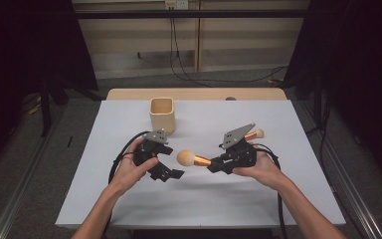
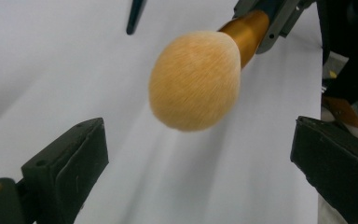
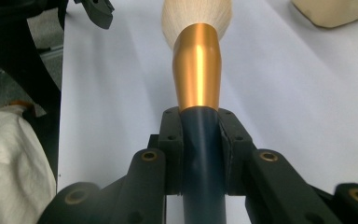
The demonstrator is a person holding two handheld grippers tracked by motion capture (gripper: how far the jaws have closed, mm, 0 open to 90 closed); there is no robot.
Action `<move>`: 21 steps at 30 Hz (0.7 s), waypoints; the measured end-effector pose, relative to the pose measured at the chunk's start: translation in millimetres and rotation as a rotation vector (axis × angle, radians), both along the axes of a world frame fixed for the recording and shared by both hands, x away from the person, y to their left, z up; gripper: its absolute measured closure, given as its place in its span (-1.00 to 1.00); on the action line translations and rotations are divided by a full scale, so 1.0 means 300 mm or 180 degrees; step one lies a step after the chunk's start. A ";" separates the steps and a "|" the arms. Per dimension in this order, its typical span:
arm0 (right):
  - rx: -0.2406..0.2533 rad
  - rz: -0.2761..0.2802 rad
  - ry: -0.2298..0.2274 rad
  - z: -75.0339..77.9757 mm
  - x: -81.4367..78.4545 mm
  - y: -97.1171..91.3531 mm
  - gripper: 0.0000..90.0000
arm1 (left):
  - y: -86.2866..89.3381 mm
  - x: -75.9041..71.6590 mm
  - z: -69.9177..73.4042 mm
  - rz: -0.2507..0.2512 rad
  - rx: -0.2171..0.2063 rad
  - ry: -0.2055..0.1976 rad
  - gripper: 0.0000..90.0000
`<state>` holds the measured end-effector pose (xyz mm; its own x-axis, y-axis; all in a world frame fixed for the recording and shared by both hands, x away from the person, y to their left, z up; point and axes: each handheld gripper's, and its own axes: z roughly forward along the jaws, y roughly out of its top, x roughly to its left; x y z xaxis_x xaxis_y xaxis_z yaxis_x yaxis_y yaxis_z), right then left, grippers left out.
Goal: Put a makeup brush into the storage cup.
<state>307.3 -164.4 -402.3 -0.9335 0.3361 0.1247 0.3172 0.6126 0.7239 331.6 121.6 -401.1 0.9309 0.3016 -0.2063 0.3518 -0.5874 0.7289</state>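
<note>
— On the white table sheet, what does the high view give you?

— Both hands at work. The right gripper carries a makeup brush level above the sheet, its round bristle head pointing toward the left gripper. A beige square cup stands farther back, well apart from both. Behind the right gripper's grey plate a second brush pokes out; how it lies I cannot tell.

— Does the grip show from up there?

— Poorly. The right gripper view settles it: the jaws are closed tight on the brush's dark blue handle, pads pressing both sides just below the gold ferrule, with the pale bristles beyond and a corner of the cup at the top right.

— And the other gripper?

— The left gripper view shows its two black jaws spread wide, nothing between the pads. The bristle head hangs ahead of them, near but not touching, with the gold ferrule running up into the right gripper's jaws.

— Anything else?

— A white cloth at the lower left of the right gripper view, off the sheet.
</note>
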 end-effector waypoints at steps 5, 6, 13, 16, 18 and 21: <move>0.0203 -0.0106 -0.0057 0.002 -0.016 -0.015 0.65 | -0.001 -0.019 -0.004 0.0071 -0.0110 -0.0035 -0.91; 0.0242 -0.0117 -0.0065 0.001 -0.020 -0.020 0.65 | -0.004 -0.024 -0.004 0.0078 -0.0123 -0.0053 -0.91; 0.0553 -0.0166 -0.0179 -0.016 -0.042 -0.042 0.65 | -0.021 -0.040 -0.007 0.0141 -0.0296 -0.0094 -0.91; 0.0645 -0.0228 -0.0246 -0.025 -0.051 -0.051 0.65 | -0.023 -0.037 -0.017 0.0117 -0.0297 -0.0070 -0.91; 0.0691 -0.0242 -0.0263 -0.030 -0.053 -0.056 0.66 | -0.022 -0.038 -0.026 0.0152 -0.0308 -0.0081 -0.91; 0.0807 -0.0253 -0.0297 -0.038 -0.056 -0.064 0.65 | -0.019 -0.039 -0.030 0.0192 -0.0342 -0.0085 -0.91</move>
<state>290.4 -183.5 -413.7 -0.9169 0.3777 0.1288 0.2817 0.3840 0.8793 320.0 115.8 -410.2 0.9173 0.3346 -0.2159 0.3638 -0.4837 0.7961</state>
